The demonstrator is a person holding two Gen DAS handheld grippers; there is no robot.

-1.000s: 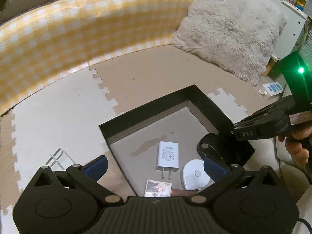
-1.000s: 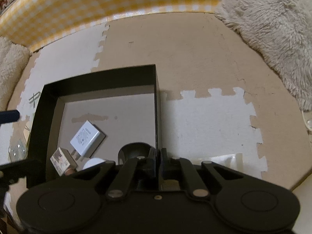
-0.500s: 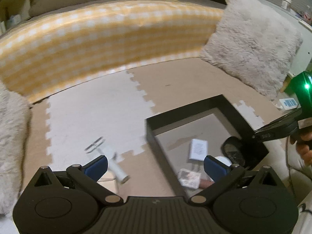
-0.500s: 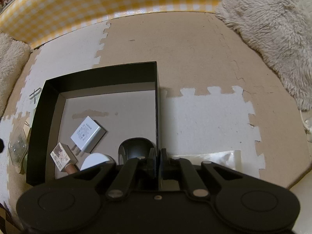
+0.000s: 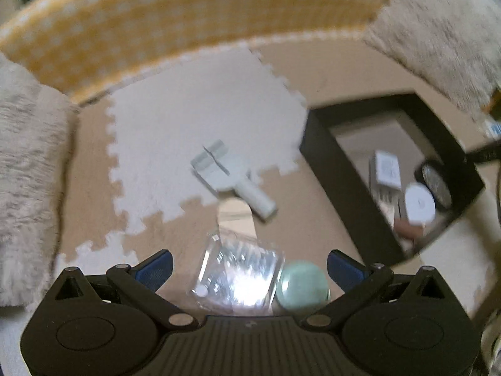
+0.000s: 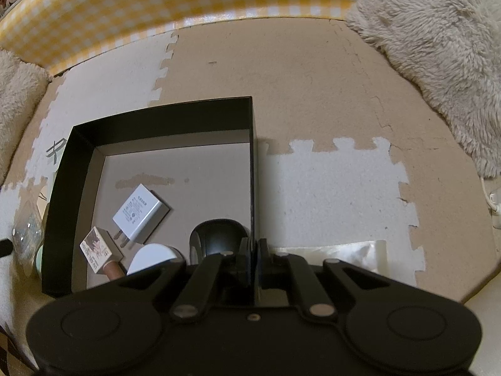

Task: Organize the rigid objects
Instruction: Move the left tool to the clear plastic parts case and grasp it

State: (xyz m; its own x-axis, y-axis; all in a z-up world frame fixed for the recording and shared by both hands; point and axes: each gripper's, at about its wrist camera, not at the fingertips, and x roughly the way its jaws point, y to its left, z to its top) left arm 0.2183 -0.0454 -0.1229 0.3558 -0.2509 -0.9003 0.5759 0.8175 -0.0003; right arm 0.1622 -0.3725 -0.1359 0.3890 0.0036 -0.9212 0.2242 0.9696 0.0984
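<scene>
A black open box (image 6: 162, 125) sits on the foam mat and holds a white charger (image 6: 139, 213), a black mouse (image 6: 217, 238), a white round device (image 6: 153, 257) and a small printed box (image 6: 97, 249). My right gripper (image 6: 252, 250) is shut on the box's right wall. In the blurred left wrist view my left gripper (image 5: 249, 266) is open, above a clear plastic case (image 5: 238, 279) and a pale green round object (image 5: 302, 285) lying on the mat. A white handled tool (image 5: 231, 178) lies further ahead. The box (image 5: 332, 169) is to the right.
A yellow checked cushion (image 6: 156, 9) borders the mat at the back. Fluffy pillows lie at the right (image 6: 438, 47) and left (image 5: 28, 163). A clear plastic sheet (image 6: 338, 250) lies right of the box.
My left gripper has swung left, away from the box, and now hovers over the clear case and green object. My right gripper has stayed clamped on the box wall.
</scene>
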